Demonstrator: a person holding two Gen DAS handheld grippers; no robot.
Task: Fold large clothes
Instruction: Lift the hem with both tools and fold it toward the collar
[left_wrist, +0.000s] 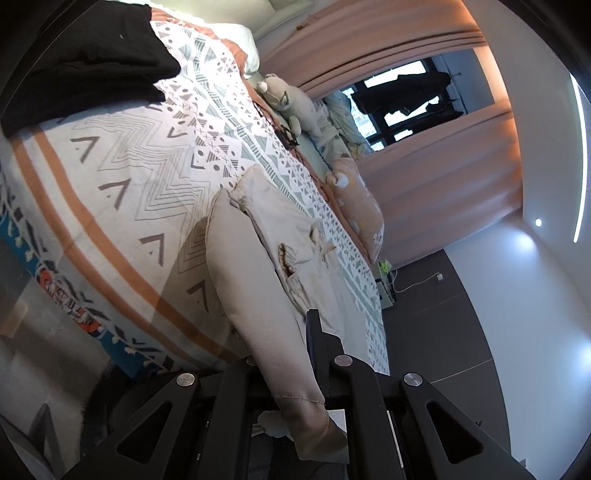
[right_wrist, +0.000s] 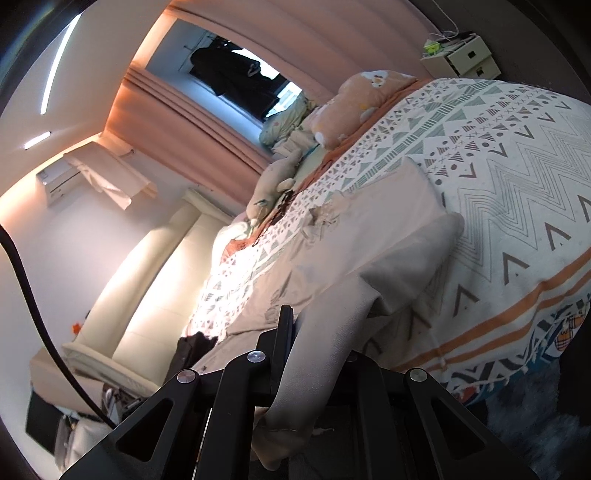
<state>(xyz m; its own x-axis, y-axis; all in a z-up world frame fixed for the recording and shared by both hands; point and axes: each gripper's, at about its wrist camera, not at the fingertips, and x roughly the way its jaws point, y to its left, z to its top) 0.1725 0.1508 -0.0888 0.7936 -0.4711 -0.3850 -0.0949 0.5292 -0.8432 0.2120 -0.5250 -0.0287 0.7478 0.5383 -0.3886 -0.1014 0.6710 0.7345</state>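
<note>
My left fingers (left_wrist: 295, 354) pinch a beige garment (left_wrist: 258, 266) lying on the bed (left_wrist: 122, 177). My right fingers (right_wrist: 314, 354) pinch its other end.

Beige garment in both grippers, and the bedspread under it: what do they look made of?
Beige garment: looks like a matte woven cotton or canvas-type cloth; visible weave grain, stitched hem, soft folds. Exact fibre unclear.
Bedspread: thin printed woven fabric, probably cotton; flat matte surface, geometric print, small tassels at the edge.
The left gripper and right gripper are both clamped on the garment.
</note>
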